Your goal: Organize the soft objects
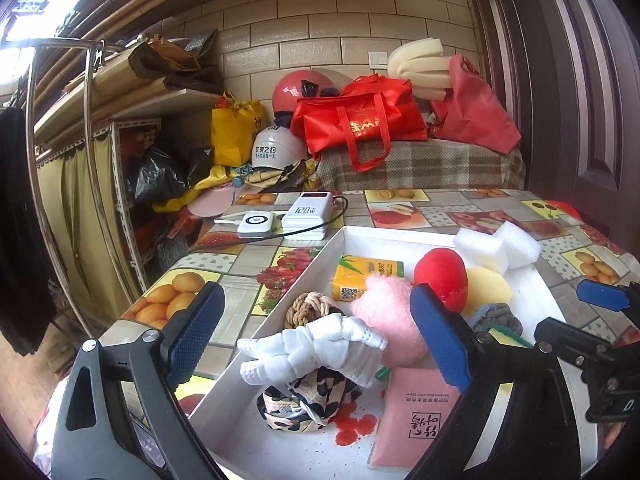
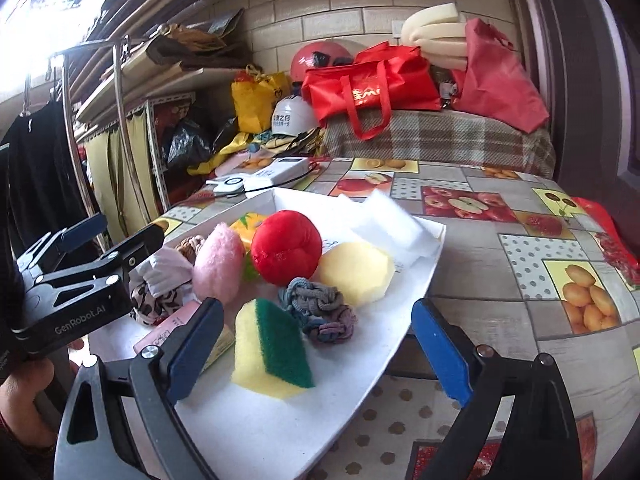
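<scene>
A white tray [image 1: 340, 236] on the table holds soft things: a white plush astronaut [image 1: 316, 350], a leopard scrunchie [image 1: 304, 404], a pink fluffy ball [image 1: 386, 314], a red plush ball [image 1: 440, 276], a yellow sponge ball [image 1: 488, 286], white foam blocks [image 1: 500, 246], a rope knot [image 1: 308, 308] and tissue packs. My left gripper [image 1: 320, 340] is open above the astronaut. My right gripper [image 2: 316, 350] is open over the yellow-green sponge [image 2: 272, 346], near a grey knotted cloth [image 2: 320, 310]. The red ball [image 2: 286, 246] and the tray [image 2: 432, 256] also show there.
Two white power banks [image 1: 280, 218] with a black cable lie behind the tray. The fruit-print tablecloth [image 2: 520, 264] stretches to the right. Beyond the table stand red bags [image 1: 360, 116], helmets, a yellow bag and shelves. The left gripper's body [image 2: 80, 280] shows at the right view's left.
</scene>
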`<state>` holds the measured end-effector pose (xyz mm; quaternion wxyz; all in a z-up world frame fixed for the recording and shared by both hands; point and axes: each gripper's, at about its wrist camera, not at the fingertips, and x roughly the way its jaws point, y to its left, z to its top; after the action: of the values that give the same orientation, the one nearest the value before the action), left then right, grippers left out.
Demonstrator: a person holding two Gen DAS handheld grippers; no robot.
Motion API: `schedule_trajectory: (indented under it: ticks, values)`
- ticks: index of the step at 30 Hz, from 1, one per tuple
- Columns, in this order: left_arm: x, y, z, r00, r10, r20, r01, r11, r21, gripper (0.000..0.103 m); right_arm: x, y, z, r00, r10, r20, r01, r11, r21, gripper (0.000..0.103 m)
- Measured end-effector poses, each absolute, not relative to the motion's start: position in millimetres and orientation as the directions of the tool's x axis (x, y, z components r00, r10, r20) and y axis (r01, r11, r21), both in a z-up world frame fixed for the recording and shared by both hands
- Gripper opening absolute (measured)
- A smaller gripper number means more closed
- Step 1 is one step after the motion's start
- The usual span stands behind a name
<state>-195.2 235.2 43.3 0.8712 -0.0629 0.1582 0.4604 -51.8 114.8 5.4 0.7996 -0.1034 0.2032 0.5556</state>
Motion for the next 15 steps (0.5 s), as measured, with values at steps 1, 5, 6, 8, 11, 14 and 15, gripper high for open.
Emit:
schedule_trajectory:
  ticks: [1,5,6,8,11,14,15]
  values:
    - [-195.4,235.5,43.2,0.526,0.781,-0.336,-0.822,0.569,0.035,0.095,-49.3,112.5,5.6,0.300,0.848,-0.438,-0.927,0.367,0.075,0.095]
    - [-192.1,229.6,42.5,0.546,0.763,-0.347,-0.806,0.591,0.032,0.095,-44.1,103.2,5.2,0.296,0.850,-0.435,-0.918,0.379,0.117,0.095]
    - [-191.6,226.3,42.5,0.551,0.759,-0.347,-0.801,0.597,0.034,0.095,-43.4,99.3,5.0,0.296,0.852,-0.432,-0.916,0.382,0.126,0.095]
    - [-189.5,219.6,42.5,0.551,0.757,-0.351,-0.798,0.601,0.044,0.095,-43.5,91.0,5.8,0.310,0.855,-0.416,-0.910,0.394,0.131,0.095]
    - [-184.3,208.6,41.7,0.558,0.743,-0.370,-0.783,0.619,0.061,0.095,-47.9,80.4,7.1,0.322,0.861,-0.395,-0.911,0.394,0.117,0.095]
    - [-178.5,195.3,40.6,0.556,0.737,-0.384,-0.771,0.630,0.093,0.095,-57.4,68.5,9.2,0.344,0.866,-0.363,-0.915,0.396,0.078,0.095]
    - [-177.3,190.9,40.4,0.557,0.735,-0.388,-0.766,0.634,0.102,0.095,-62.7,63.0,10.3,0.360,0.867,-0.344,-0.914,0.402,0.054,0.095]
